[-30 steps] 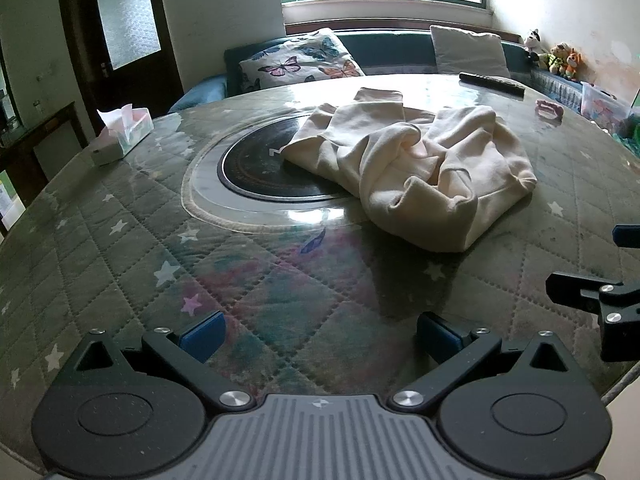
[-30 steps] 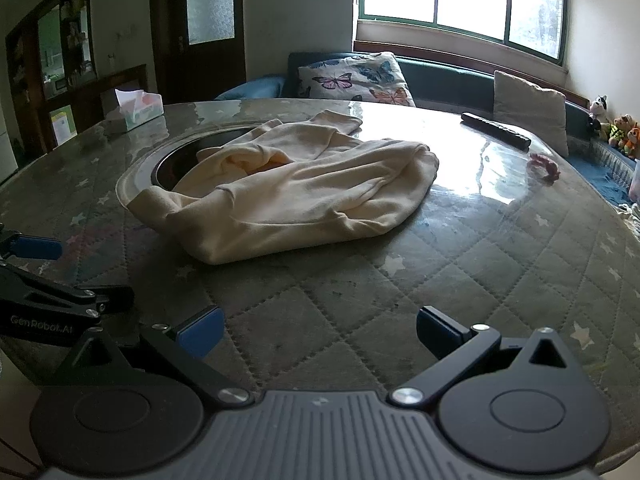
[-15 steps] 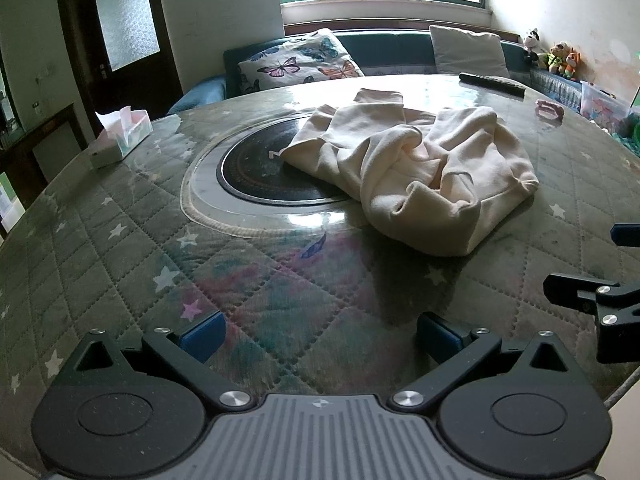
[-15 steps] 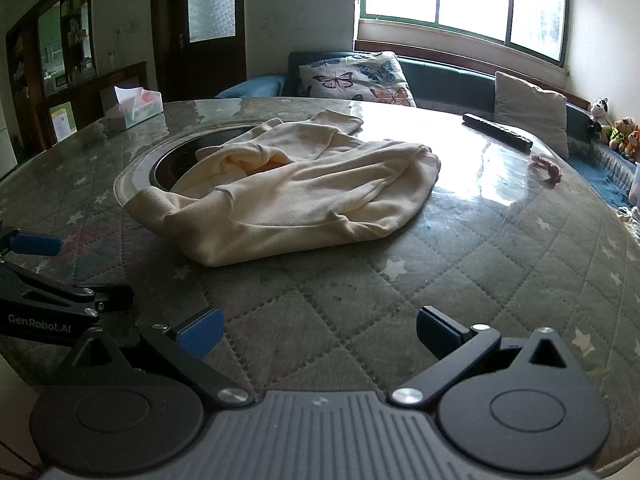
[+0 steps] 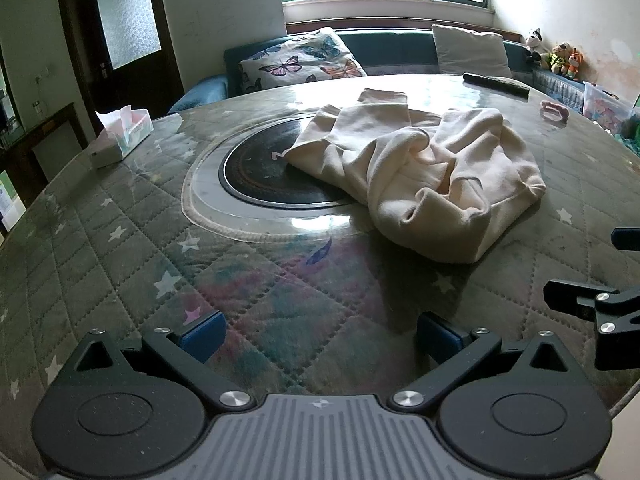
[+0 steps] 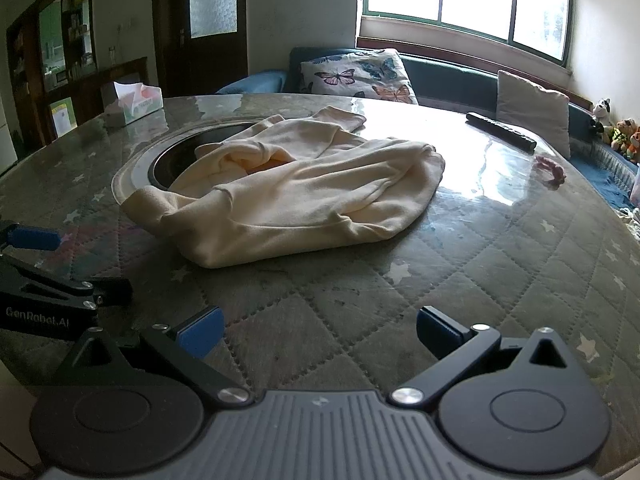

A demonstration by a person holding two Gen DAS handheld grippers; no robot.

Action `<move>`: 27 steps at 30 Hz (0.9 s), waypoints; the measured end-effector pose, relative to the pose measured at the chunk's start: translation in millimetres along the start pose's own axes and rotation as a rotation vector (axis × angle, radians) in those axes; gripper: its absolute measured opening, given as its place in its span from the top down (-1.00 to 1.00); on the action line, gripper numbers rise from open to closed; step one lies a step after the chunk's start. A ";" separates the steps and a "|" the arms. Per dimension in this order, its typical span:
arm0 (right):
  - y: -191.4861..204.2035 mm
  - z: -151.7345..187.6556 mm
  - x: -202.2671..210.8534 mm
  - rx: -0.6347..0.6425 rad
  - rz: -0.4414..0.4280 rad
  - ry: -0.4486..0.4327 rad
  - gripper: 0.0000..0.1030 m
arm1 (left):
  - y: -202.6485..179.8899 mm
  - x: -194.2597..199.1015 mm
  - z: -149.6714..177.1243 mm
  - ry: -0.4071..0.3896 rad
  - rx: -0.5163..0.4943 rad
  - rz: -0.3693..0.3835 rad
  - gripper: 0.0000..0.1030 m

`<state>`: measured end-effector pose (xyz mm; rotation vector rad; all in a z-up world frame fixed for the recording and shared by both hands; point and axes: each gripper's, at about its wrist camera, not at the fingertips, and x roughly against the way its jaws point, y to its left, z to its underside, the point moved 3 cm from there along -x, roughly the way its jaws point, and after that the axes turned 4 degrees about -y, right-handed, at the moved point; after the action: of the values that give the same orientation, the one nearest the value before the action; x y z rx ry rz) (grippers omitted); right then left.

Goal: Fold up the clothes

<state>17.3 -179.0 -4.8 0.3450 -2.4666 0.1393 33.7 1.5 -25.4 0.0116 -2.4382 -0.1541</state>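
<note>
I see the cream garment (image 5: 420,168) crumpled at the desk's (image 5: 120,248) centre, partly over the dark round inset (image 5: 256,168), well ahead of both tongs. My left tongs (image 5: 320,330) and right tongs (image 6: 318,330) are spread, empty. Only the left view shows the inset's full circle; its tissue box (image 5: 120,136) sits at ten o'clock.
</note>
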 end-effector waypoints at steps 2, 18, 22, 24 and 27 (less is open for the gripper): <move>-0.2 -1.0 -1.3 0.001 0.000 0.002 -1.00 | 0.3 -0.9 -0.7 0.001 0.000 -0.001 -1.00; 0.3 -9.8 -9.9 0.013 0.002 0.009 -1.00 | 12.3 -9.9 -13.5 -0.005 0.011 -0.019 -1.00; -0.7 -13.5 -11.6 0.016 0.005 0.008 -1.00 | 15.9 -12.0 -17.3 -0.007 0.012 -0.026 -1.00; -1.5 -15.9 -12.5 0.020 0.007 0.007 -1.00 | 18.1 -12.7 -19.3 -0.009 0.014 -0.030 -1.00; -3.0 -19.5 -12.8 0.024 0.010 0.002 -1.00 | 22.1 -14.0 -22.5 -0.012 0.016 -0.037 -1.00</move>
<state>39.3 -175.7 2.9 0.3424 -2.4665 0.1734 59.6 21.8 -14.8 0.0635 -2.4520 -0.1517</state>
